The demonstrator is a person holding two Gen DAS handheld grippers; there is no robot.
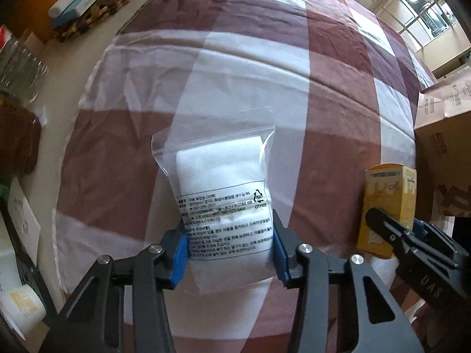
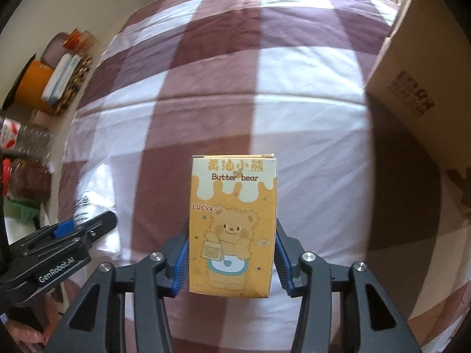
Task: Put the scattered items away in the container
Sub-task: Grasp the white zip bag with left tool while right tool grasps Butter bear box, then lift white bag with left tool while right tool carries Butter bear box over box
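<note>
The left tongs (image 1: 231, 253) are squeezing the lower part of a clear zip bag (image 1: 219, 203) of white pads, the blue pads (image 1: 179, 253) pressing into its sides so the soft filling is bulging between them. The bag's far end is lying toward the checked bedcover (image 1: 323, 88); whether its underside is touching the cover or is already clear of it cannot be told.

The right tongs (image 2: 232, 254) are gripping a yellow "Butter bear" carton (image 2: 232, 226) by its two narrow sides, low on the body, and the carton is standing out straight along the fingers. In the left wrist view the same carton is showing just beside the bag, to its right, with the right tongs closed around it.

Farther off, at the right edge of the bed, a brown cardboard box (image 2: 412, 88) is sitting on the cover; I judge it to be the container. Bottles and packets are lying on the floor beyond the bed's left edge.

The risks from here, as I judge them: the slippery plastic could be sliding out of the left grip, since the hold is on compressible filling. The carton, held near one end, could be pivoting. The two tongs are working close together and could be colliding on the way to the box, or clipping its tall wall.
</note>
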